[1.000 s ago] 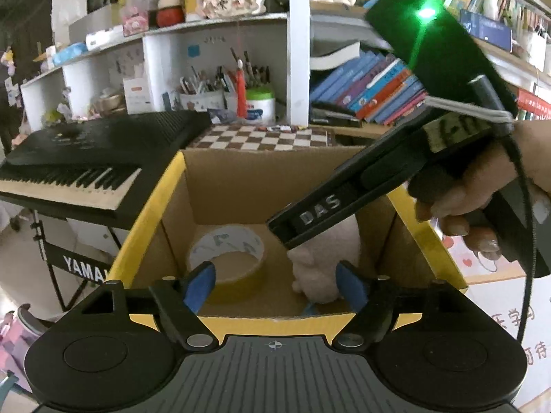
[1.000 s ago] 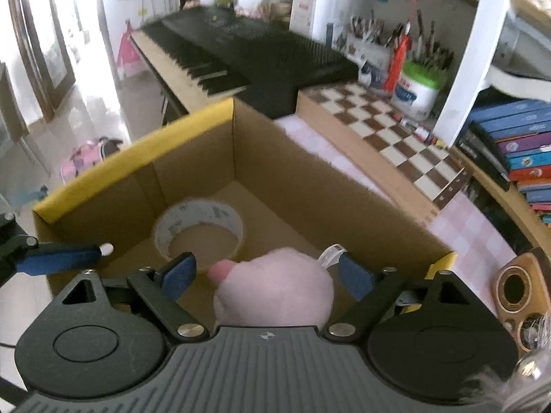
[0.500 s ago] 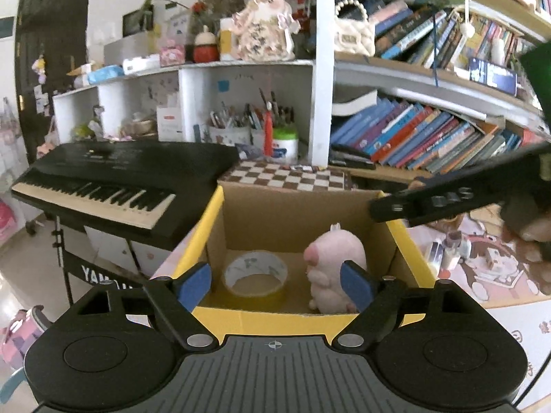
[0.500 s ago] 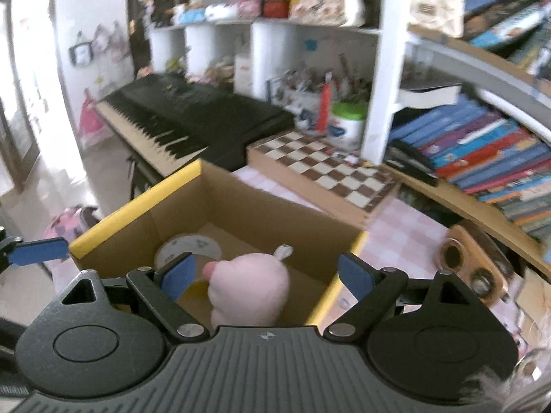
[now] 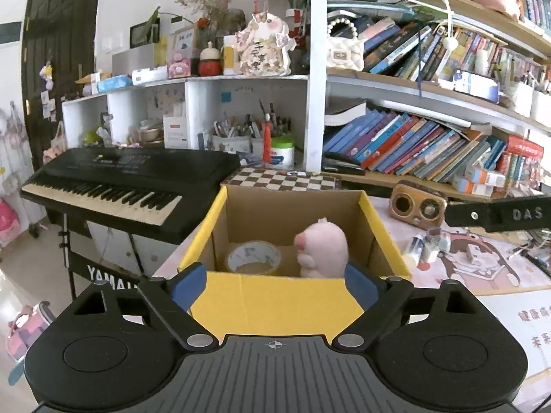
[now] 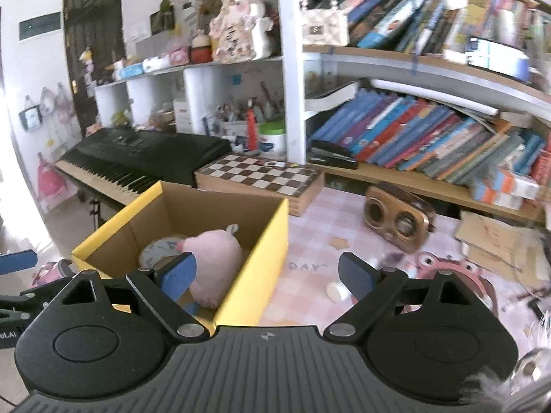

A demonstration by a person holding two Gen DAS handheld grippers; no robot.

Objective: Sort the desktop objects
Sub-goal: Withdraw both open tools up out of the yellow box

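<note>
Yellow-rimmed cardboard box (image 5: 286, 296) open on the desk; pink plush pig (image 5: 322, 253) upright inside at right; tape roll (image 5: 253, 257) flat beside it, left.

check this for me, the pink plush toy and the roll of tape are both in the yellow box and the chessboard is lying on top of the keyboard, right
Not quite. The pink plush toy and roll of tape are in the yellow box, but the chessboard lies on the desk beside the keyboard, as the right wrist view shows.
</note>
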